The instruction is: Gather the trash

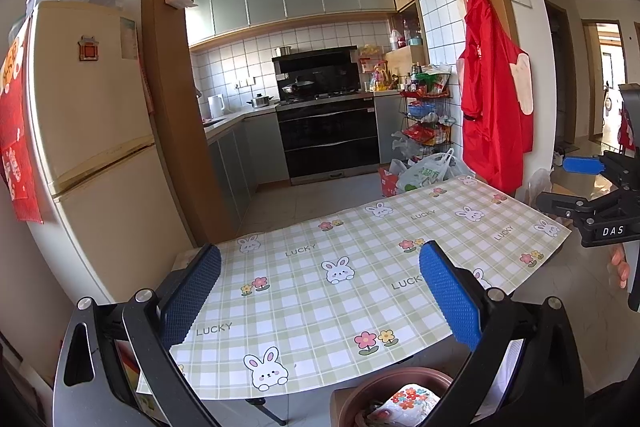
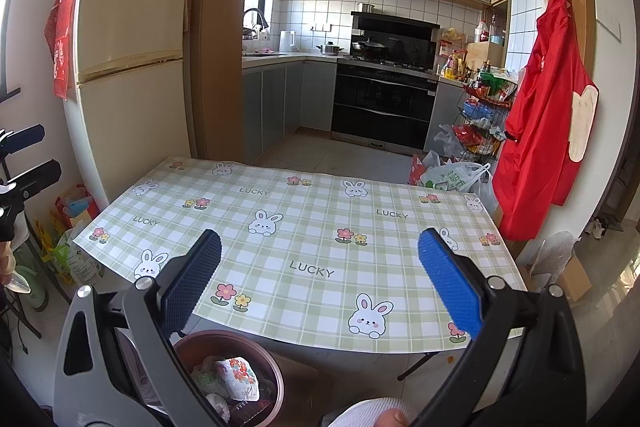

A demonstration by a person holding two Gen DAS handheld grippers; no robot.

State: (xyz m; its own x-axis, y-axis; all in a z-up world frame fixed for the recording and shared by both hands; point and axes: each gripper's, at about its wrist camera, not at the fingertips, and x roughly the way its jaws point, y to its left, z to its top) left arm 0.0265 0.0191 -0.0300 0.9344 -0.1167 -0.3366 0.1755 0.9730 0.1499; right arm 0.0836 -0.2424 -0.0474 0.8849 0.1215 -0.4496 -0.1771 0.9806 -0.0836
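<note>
Seemingly the collecting is done: the table (image 2: 320, 227), under a glossy checked cloth with bunnies, shows no litter, and crumpled wrappers (image 2: 236, 375) fill the round brown bin (image 2: 276, 379) below its near edge. Left gripper (image 1: 320, 299) and right gripper (image 2: 320, 279) hover with jaws apart, holding nothing.

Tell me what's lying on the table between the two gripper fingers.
Nothing: only bare tablecloth between the right gripper's fingers, and likewise the left gripper's in its view.
</note>
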